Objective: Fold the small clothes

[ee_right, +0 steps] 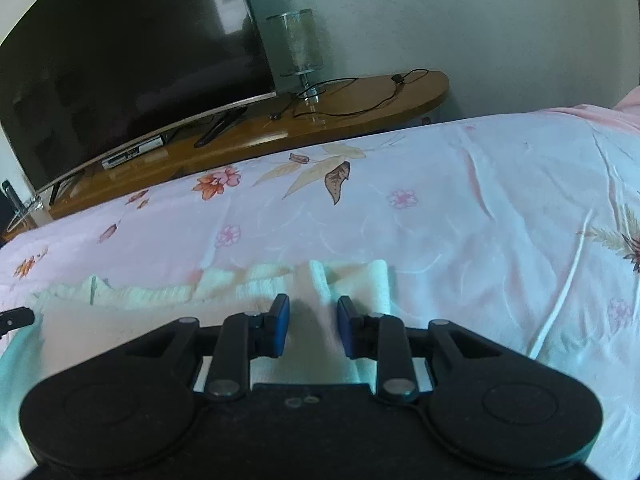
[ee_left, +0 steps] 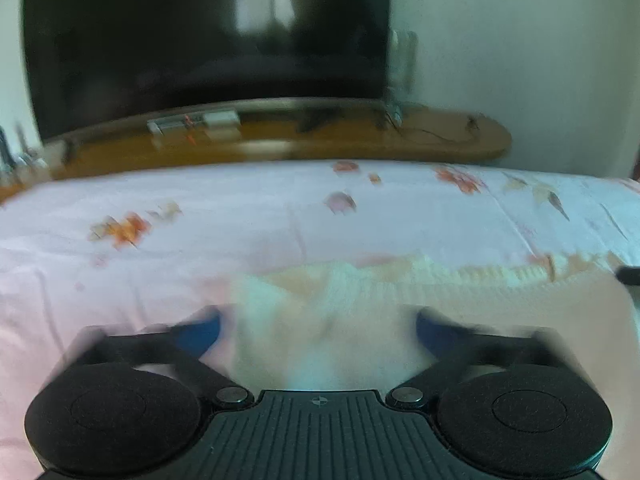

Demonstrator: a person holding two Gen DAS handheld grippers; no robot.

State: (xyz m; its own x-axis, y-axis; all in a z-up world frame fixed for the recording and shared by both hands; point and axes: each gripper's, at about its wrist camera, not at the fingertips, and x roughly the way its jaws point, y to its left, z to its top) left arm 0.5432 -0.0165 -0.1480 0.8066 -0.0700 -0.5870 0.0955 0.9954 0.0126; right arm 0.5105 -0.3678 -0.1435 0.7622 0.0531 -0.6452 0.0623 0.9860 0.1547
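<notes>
A small cream-white garment with a ribbed edge (ee_left: 460, 280) lies flat on the pink floral bedsheet (ee_left: 240, 216). My left gripper (ee_left: 318, 332) is open wide, its blue pads on either side of the garment's left end; this view is motion-blurred. In the right wrist view the garment (ee_right: 224, 286) stretches to the left, and my right gripper (ee_right: 313, 322) is open with its blue fingertips (ee_right: 282, 320) just above the cloth near its right end. The tip of the left gripper (ee_right: 16, 317) shows at the far left edge.
The bedsheet (ee_right: 480, 208) covers the bed. Behind the bed stands a wooden shelf (ee_right: 360, 100) with a large dark TV (ee_right: 132, 68), a glass lamp (ee_right: 298, 46), cables and a set-top box (ee_right: 132, 152). A white wall lies beyond.
</notes>
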